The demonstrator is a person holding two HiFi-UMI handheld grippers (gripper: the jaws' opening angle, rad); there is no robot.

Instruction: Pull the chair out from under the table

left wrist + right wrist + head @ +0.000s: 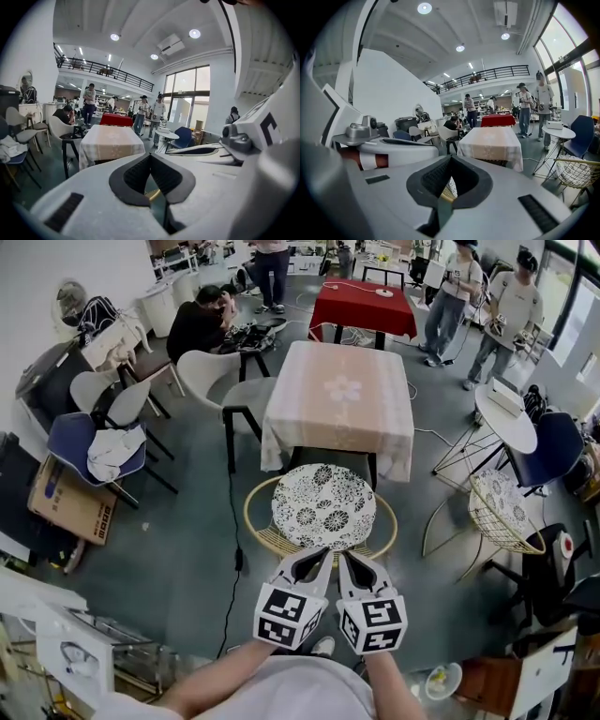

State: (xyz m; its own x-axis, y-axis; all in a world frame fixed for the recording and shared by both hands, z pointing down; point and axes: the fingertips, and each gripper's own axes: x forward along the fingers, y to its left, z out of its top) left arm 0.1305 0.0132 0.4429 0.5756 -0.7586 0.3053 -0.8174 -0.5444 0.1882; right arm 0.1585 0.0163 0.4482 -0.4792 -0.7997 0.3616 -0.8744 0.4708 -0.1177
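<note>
Grey floor, open-plan room. Square counter at centre under a pale pink cloth with a flower motif, bare on top. Second counter farther off, draped in red. Blue chair at left with a white cloth heaped on its seat, and white shell chairs beside it. Round white side table at right, and a wire-frame chair nearer on the same side. Two standing people at far right, one seated person bent over at far left. Task item: round rattan chair with a black-and-white floral cushion. It stands just on the near side of the pink counter, with its far edge at the hem of the cloth and most of the seat clear of the counter. Left hand-held gripper: tips over the near rim of the chair, jaws closed tip to tip, nothing pinched between the pads, and the golden rim shows only through the slit below them. Right hand-held gripper: just beside the left one and likewise closed and empty, tips over the same near rim. Marker cubes on both face the wearer.
</note>
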